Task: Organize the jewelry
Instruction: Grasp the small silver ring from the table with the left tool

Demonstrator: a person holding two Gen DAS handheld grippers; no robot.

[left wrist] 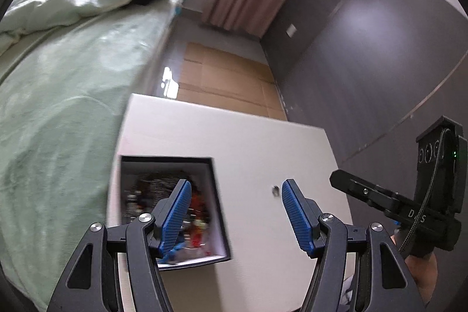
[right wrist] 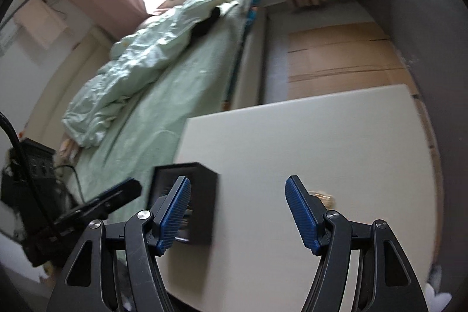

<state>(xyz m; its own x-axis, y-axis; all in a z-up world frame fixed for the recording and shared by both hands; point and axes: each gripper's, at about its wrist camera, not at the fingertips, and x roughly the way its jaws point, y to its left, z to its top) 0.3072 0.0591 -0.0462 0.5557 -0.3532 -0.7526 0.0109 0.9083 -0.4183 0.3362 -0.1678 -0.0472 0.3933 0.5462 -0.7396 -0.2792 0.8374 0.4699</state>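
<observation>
Both claws released, left claw (left wrist: 235,214) and right claw (right wrist: 237,212); small ring (left wrist: 275,189) near table (left wrist: 263,142) middle, box (left wrist: 175,165) contents blurred, risk mis-grab or knocking box

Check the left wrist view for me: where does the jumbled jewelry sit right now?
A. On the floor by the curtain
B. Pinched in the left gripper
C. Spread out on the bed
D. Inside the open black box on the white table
D: the blurred, colourful jewelry lies within the black box on the white table; the left gripper is open and holds nothing.
</observation>
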